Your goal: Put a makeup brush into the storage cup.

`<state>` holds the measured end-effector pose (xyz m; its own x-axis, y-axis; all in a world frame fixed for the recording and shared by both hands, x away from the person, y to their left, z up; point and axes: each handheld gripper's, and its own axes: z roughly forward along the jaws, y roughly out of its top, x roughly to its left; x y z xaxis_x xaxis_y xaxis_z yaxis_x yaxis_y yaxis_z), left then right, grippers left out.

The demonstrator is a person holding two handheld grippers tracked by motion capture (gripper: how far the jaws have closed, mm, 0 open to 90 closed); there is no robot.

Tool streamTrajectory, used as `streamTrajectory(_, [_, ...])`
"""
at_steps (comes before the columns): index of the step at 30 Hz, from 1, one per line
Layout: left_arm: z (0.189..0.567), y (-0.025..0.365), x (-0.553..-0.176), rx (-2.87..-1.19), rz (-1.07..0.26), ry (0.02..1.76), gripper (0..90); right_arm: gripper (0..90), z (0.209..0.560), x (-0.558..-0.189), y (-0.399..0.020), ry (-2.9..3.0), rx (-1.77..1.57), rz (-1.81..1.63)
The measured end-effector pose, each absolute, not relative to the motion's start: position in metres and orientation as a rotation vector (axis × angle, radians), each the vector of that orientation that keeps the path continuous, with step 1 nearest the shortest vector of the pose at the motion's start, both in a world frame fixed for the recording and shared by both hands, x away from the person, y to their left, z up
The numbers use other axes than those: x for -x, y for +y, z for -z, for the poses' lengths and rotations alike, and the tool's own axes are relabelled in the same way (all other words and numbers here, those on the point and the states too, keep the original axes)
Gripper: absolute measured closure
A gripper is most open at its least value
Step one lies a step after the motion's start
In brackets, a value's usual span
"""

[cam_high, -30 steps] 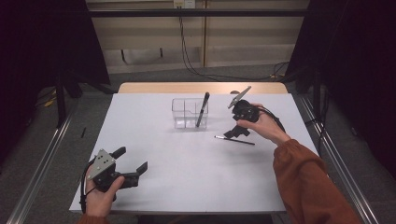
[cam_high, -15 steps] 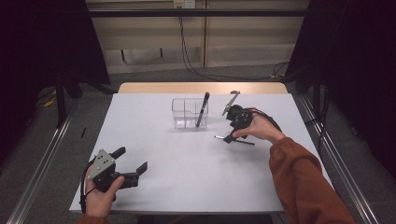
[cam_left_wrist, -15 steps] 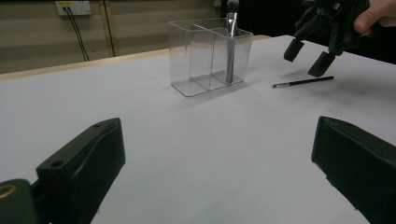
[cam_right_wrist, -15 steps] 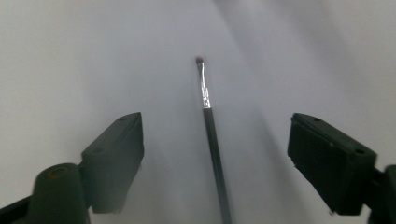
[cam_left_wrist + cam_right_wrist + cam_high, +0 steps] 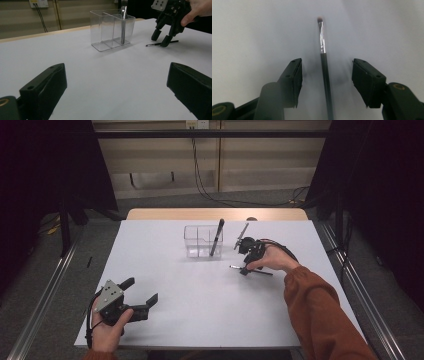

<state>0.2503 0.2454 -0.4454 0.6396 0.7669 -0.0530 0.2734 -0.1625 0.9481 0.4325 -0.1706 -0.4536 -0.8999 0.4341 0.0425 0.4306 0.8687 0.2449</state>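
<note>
Right gripper (image 5: 243, 268) points down at the white table (image 5: 200, 310), jaws spread wide — a thin brush (image 5: 323, 65) lies flat between them, not gripped. The brush sits just right of the clear divided container (image 5: 200, 241), which holds a dark pen (image 5: 217, 237). Left gripper (image 5: 141, 296) rests at the near left, jaws released, empty.

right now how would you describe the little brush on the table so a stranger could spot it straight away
Start at the clear divided container mid-table, then look to its right, where the right tool hangs with jaws open. The brush lies flat on the white table between them: thin, dark handle, silver ferrule, small tip. The other dark item stands inside the container.
</note>
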Motion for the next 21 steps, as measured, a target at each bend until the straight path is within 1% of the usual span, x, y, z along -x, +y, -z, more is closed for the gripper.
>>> streamTrajectory(6, [0.446, 0.245, -0.251, -1.733, -0.543, 0.850, 2.8, 53.9, 0.454, -0.433, -0.167, 3.026, -0.671, -0.337])
streamTrajectory(9, [0.446, 0.245, -0.250, -1.733, -0.540, 0.852, 2.8, 61.1, 0.453, -0.432, -0.162, 3.042, -0.654, -0.293])
streamTrajectory(16, [0.446, 0.245, -0.250, -1.734, -0.538, 0.852, 2.8, 70.7, 0.452, -0.432, -0.156, 3.068, -0.643, -0.236])
streamTrajectory(21, [0.446, 0.245, -0.250, -1.736, -0.532, 0.848, 2.8, 82.1, 0.452, -0.434, -0.159, 3.082, -0.685, -0.250])
